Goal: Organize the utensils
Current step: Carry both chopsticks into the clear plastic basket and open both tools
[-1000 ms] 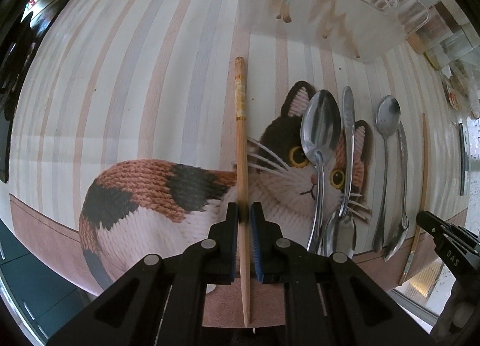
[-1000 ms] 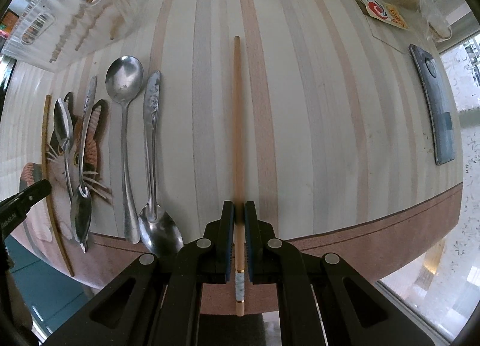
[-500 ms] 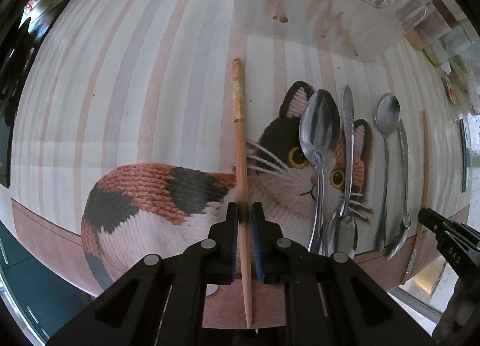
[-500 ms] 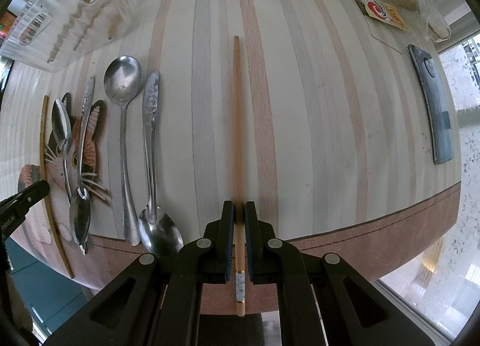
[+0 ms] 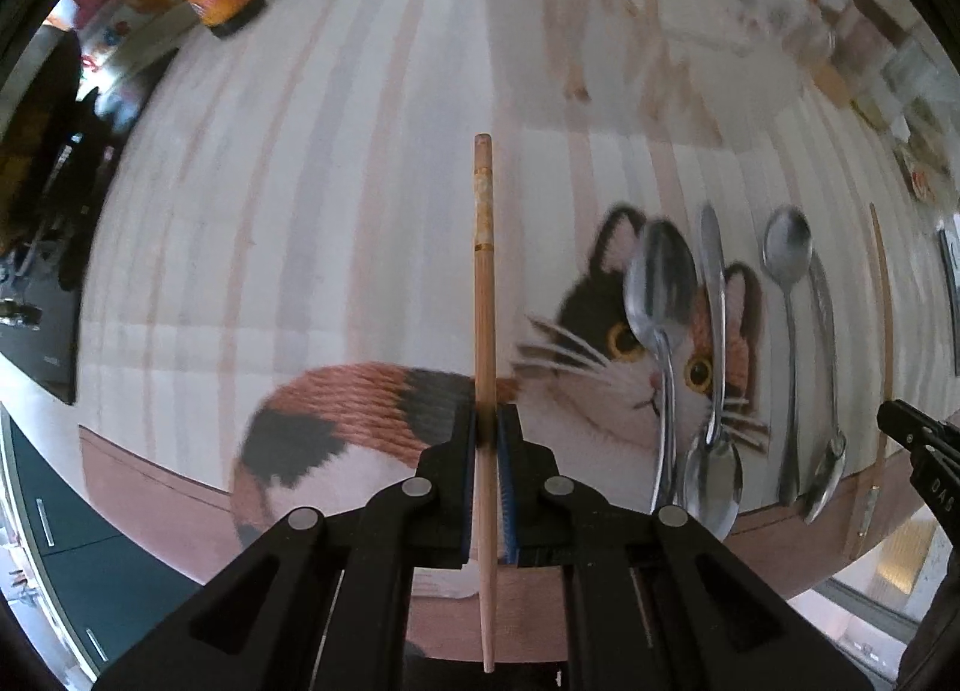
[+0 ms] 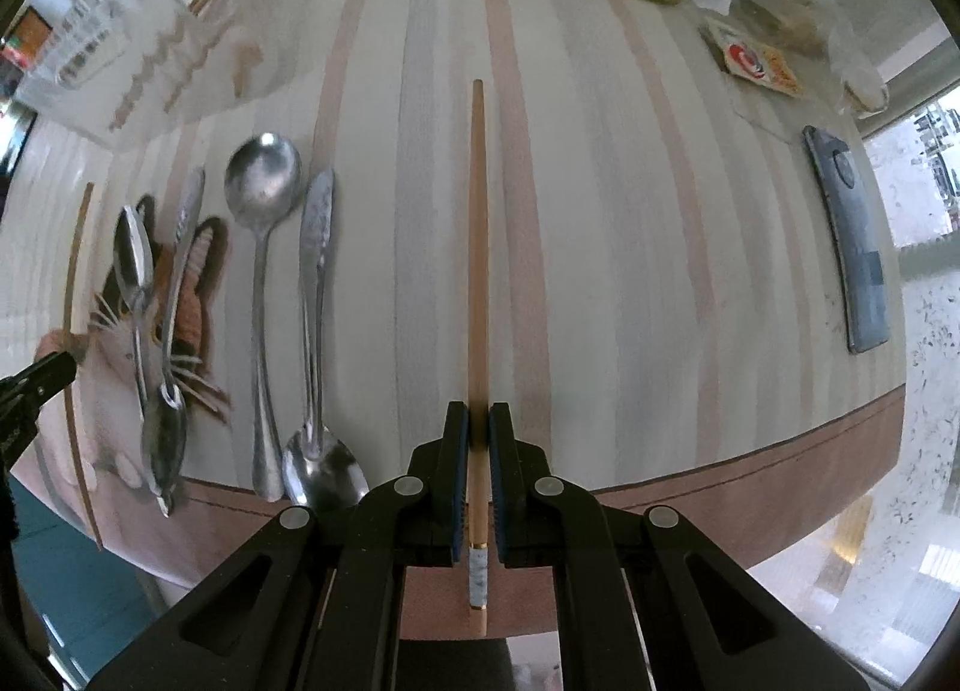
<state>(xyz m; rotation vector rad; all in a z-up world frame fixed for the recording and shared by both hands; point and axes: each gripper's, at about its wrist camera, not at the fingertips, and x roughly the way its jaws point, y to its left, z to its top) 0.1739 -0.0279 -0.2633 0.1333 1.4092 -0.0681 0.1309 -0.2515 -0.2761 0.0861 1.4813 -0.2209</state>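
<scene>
My left claw [image 5: 487,427] pinches a slim round wooden chopstick [image 5: 483,295], its patterned band pointing away, over the knitted-look cat print by the desk's [image 5: 240,247] near edge. My right claw [image 6: 478,421] clamps a second tapered chopstick [image 6: 477,247] above the striped cloth. Four shiny steel spoons [image 6: 262,223] lie side by side between them.

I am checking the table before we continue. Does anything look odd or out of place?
The four spoons alternate bowl-up and bowl-down, and the two chopsticks point opposite ways: left gripper grips the orange-banded chopstick decorated end away, right gripper the grey-banded chopstick decorated end near.
</scene>
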